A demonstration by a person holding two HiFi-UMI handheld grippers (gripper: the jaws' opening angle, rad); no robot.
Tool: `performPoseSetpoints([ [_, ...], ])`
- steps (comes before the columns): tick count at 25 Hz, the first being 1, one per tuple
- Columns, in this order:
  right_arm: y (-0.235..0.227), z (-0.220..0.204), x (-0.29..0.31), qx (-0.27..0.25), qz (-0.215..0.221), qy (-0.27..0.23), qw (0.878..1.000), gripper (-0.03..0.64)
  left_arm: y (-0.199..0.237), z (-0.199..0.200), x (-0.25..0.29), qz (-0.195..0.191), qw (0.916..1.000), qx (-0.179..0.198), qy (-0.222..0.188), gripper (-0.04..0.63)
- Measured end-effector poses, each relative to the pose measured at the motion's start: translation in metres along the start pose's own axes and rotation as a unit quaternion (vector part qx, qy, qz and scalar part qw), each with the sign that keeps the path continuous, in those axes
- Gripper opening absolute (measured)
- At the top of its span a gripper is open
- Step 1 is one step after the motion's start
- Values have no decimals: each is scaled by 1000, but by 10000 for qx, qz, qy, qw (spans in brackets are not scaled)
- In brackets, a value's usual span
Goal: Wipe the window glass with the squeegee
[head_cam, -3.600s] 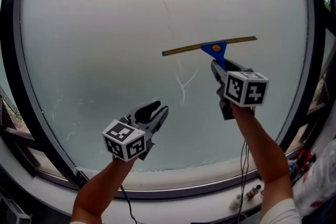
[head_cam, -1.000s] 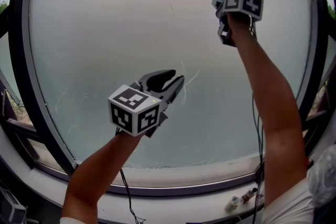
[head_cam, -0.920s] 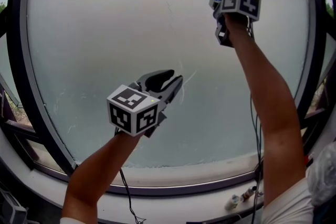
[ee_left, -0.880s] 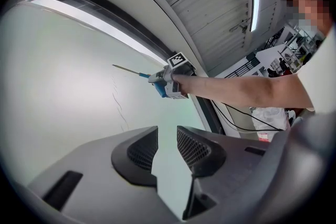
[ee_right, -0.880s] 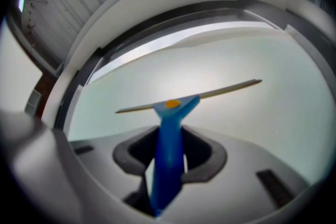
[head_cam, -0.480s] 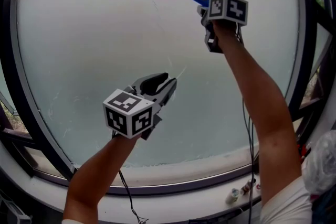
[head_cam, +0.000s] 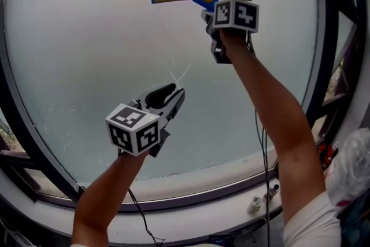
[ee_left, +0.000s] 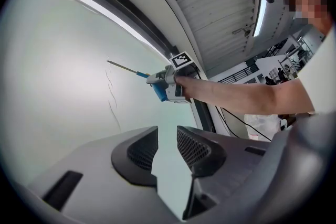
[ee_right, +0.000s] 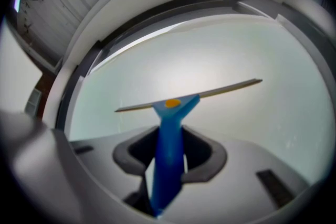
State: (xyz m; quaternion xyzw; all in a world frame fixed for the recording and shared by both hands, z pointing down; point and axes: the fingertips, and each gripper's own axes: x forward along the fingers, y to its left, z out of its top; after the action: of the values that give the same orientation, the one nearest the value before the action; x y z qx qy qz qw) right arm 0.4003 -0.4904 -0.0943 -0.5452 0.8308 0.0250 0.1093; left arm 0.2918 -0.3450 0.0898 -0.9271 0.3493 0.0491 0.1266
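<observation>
My right gripper (head_cam: 213, 20) pinches the handle of the blue plastic squeegee (head_cam: 199, 0), whose thin brass-coloured blade lies level on the large frosted window glass (head_cam: 87, 55), near its top. My left gripper (head_cam: 171, 96) hangs lower, jaws spread and empty. Faint streaks (head_cam: 176, 75) show below, so I judge most of the pane is still unwiped.

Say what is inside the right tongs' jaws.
The squeegee: its blue handle is clamped between the jaws of the right tongs, blade up at the window glass. The handle's lower end is covered, deep between the jaws.
</observation>
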Motion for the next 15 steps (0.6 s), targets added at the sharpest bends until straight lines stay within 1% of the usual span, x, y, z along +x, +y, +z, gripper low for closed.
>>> performPoseSetpoints([
  [9,-4,-27,-6,-14,4,145,9999,144,-8,-22,2,-79,9997,-172,138,133],
  [15,-5,-46,-13,9,-5,221,9998,144,-11,-37,0,-58,9994,-252,210,133],
])
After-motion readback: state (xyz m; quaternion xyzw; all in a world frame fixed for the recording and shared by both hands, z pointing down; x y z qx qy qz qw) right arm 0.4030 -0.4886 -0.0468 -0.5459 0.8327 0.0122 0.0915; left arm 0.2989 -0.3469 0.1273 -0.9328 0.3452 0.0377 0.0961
